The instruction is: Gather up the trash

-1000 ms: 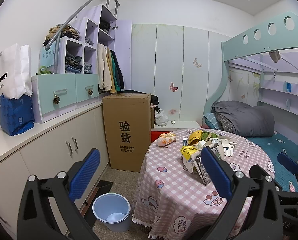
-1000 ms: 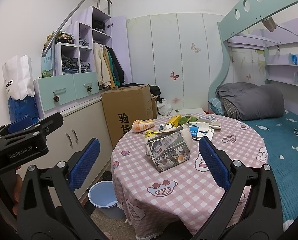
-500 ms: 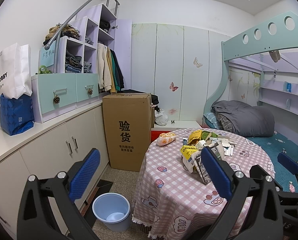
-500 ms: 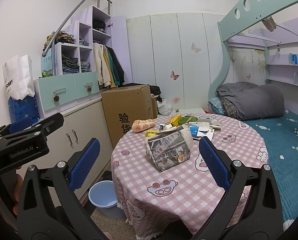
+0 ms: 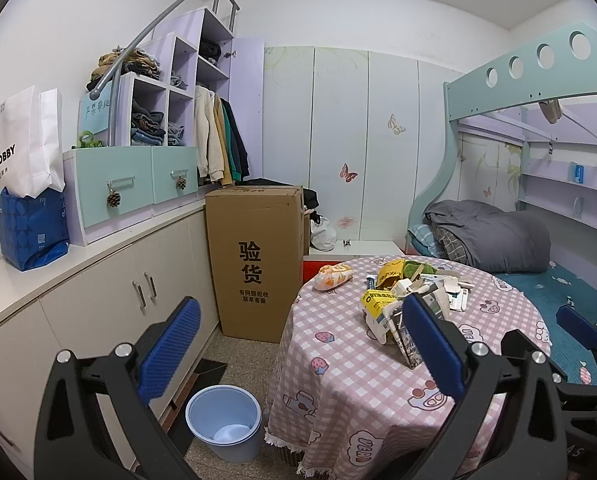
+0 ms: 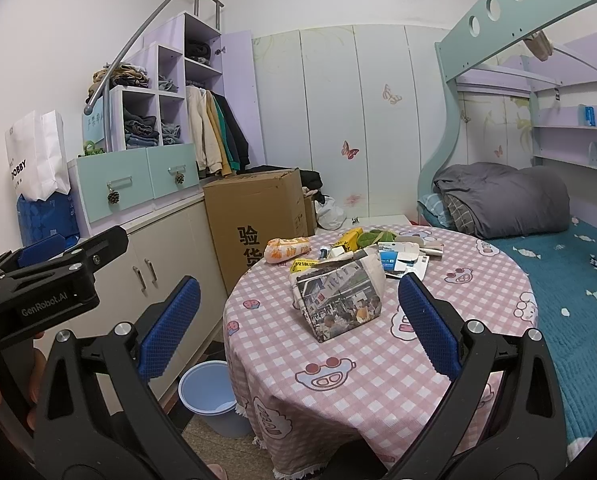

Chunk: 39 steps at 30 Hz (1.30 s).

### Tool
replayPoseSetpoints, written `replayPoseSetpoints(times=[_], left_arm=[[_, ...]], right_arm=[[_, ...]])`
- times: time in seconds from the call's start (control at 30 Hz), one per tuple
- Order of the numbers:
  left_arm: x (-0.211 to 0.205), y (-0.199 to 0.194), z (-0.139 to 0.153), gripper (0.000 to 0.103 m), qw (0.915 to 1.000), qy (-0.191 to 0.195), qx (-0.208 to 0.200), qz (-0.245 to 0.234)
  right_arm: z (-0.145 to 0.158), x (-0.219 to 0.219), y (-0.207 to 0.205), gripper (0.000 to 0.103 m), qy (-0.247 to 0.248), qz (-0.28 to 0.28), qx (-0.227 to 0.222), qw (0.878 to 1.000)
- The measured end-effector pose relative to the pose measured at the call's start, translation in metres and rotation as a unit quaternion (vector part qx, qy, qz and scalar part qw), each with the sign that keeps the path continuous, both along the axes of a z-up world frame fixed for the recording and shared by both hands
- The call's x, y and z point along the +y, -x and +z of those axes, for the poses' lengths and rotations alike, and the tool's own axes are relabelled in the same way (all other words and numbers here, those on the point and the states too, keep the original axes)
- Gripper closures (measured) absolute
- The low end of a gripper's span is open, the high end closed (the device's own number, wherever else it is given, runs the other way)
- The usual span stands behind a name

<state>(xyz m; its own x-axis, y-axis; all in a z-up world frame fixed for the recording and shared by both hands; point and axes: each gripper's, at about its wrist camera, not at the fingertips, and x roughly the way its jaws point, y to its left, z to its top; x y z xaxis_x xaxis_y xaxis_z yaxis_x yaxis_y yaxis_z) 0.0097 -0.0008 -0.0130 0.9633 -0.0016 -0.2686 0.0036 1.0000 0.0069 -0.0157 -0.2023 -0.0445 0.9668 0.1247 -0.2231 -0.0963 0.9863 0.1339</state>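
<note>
We hold both claws spread wide, gripping nothing — left gripper (image 5: 298,340), right gripper (image 6: 296,320). Blue bin (image 5: 224,422) on floor left of table (image 6: 378,360), near-empty, something pale at bottom. Trash pile (image 6: 350,256) on table's far half — orange snack bag (image 6: 288,249) lies lengthwise left-right.

Left claw (image 5: 300,346) gapes empty above blue bin (image 5: 224,422) beside littered table (image 5: 338,384).
</note>
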Motion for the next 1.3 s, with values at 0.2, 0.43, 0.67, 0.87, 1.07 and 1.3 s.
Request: replayPoseSetpoints(times=[0.2,0.43,0.67,0.87,1.07,1.3], left_arm=[[-0.001,-0.003,-0.006,0.004,1.0,0.001,0.001,0.001],[0.0,-0.005,-0.013,0.004,1.0,0.002,0.003,0.003],[0.0,-0.005,-0.013,0.004,1.0,0.003,0.004,0.003],[0.0,-0.006,-0.018,0.004,1.0,0.002,0.008,0.002],[-0.003,-0.013,-0.02,0.004,0.9998,-0.001,0.02,0.001],[-0.007,-0.032,-0.02,0.004,0.999,-0.003,0.043,-0.009]], right_arm=[[0.0,0.0,0.0,0.006,0.0,0.0,0.001,1.0],[0.0,-0.001,0.0,0.006,-0.001,0.001,0.001,1.0],[-0.002,0.0,0.001,0.006,-0.002,0.001,0.002,1.0],[-0.004,0.002,0.002,0.006,0.001,0.007,0.006,1.0],[-0.006,0.0,-0.006,0.006,-0.001,0.011,0.015,1.0],[-0.01,-0.008,-0.024,0.006,-0.01,-0.004,0.037,0.999]])
